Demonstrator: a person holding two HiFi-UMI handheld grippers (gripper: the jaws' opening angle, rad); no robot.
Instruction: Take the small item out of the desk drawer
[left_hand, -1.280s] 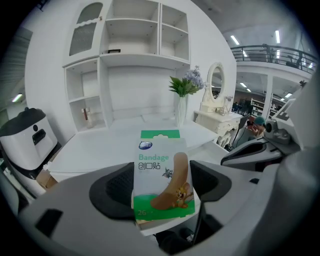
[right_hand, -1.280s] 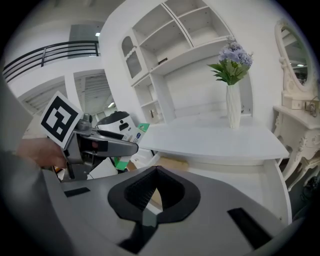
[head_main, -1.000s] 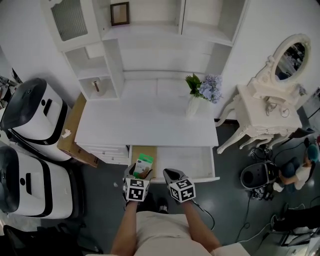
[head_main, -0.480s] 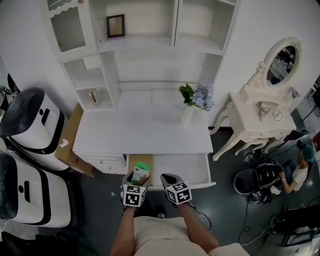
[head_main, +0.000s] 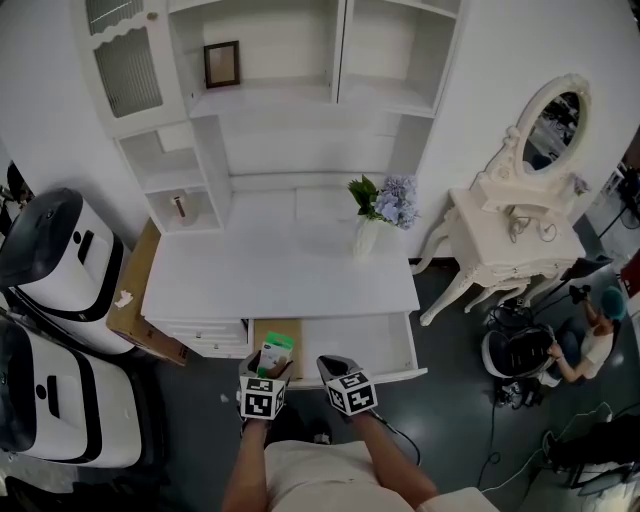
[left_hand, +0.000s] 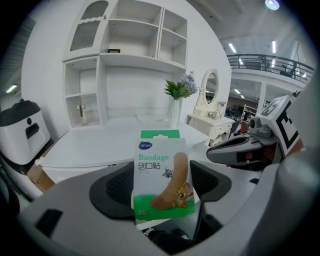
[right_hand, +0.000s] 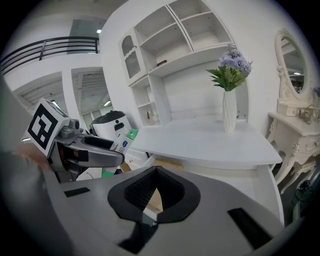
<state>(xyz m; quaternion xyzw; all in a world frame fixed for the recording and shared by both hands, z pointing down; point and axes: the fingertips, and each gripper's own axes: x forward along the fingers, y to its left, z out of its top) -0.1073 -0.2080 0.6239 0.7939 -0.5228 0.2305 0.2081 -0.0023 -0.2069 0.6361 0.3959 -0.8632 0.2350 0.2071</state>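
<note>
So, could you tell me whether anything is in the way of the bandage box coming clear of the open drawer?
Nothing visible is. The left gripper is shut on the bandage box, upright over the left end of the drawer. The right gripper, shut and empty, sits beside it, apart from the box.

Ahead of my left gripper (left_hand: 162, 186), whose jaws the bandage box (left_hand: 160, 165) fills, the desk top (left_hand: 95, 137) lies wide and bare. Only the vase (left_hand: 174, 112) stands far ahead to the right, and the shelf unit (left_hand: 125, 65) walls the back. My right gripper (left_hand: 245, 150) crowds close on the right. Beneath both tools the drawer (head_main: 365, 340) lies open from above. Two white machines (head_main: 50, 260) block the far left.
</note>
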